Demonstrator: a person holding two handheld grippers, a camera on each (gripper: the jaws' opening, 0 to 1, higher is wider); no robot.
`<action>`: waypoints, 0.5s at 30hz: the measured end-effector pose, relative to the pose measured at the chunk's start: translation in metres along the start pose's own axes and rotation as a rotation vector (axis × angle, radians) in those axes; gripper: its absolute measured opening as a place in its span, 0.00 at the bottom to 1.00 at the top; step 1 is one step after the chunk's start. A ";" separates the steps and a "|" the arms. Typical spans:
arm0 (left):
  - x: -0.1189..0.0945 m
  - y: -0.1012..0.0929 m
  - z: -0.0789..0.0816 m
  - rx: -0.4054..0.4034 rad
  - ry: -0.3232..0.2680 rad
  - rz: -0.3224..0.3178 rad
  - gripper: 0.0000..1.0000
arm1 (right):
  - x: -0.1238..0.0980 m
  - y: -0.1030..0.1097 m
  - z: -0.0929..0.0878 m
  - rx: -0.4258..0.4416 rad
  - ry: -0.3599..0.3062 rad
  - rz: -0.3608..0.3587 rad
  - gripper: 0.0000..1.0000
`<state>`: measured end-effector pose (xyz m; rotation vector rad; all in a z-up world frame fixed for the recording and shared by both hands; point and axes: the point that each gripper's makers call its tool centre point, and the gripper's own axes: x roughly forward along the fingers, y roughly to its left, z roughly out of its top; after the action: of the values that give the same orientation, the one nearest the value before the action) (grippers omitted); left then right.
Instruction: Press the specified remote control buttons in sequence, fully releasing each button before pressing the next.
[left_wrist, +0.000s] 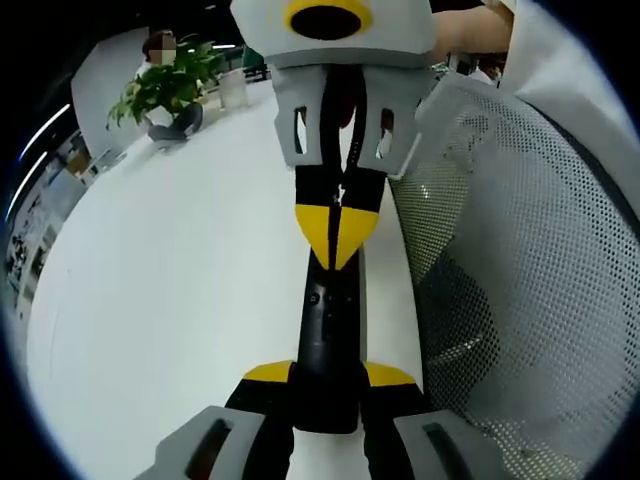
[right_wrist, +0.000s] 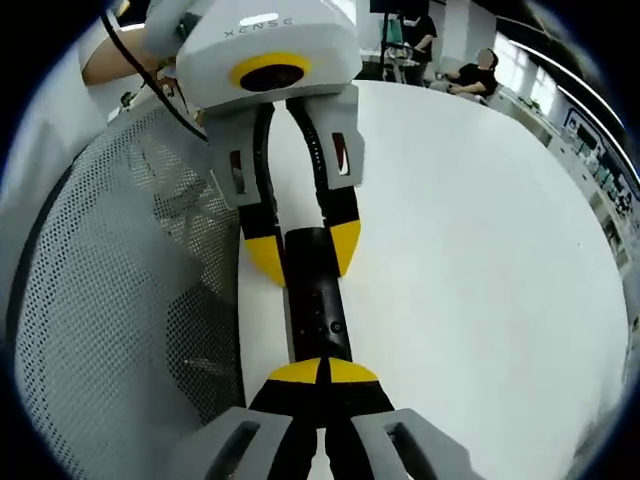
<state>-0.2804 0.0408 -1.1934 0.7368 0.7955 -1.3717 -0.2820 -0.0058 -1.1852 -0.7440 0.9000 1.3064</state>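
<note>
While the remote (left_wrist: 327, 340) is pinched by the left gripper (left_wrist: 328, 385), a button is pressed by the right gripper's (right_wrist: 320, 375) closed tips. Full release is judged to be needed next.

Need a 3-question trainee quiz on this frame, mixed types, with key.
1. True or false: the left gripper holds the black remote between its jaws.
2. The right gripper's jaws are: A) spread wide; B) closed together, tips at the remote's face; C) clamped around the remote's sides.
3. Fill in: the table under the remote is ___ in colour.
Key: 1 true; 2 B; 3 white.
</note>
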 end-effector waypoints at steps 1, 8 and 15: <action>0.000 0.000 0.000 0.002 0.002 0.000 0.23 | 0.000 0.000 0.000 0.005 0.007 -0.011 0.00; 0.000 0.000 0.000 -0.001 0.005 0.004 0.23 | 0.000 -0.001 -0.001 -0.011 0.001 -0.065 0.00; 0.000 0.000 0.000 0.001 -0.013 0.001 0.23 | -0.003 -0.002 -0.001 -0.023 -0.041 -0.046 0.00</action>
<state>-0.2804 0.0405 -1.1932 0.7281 0.7846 -1.3749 -0.2806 -0.0086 -1.1830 -0.7495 0.8320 1.2891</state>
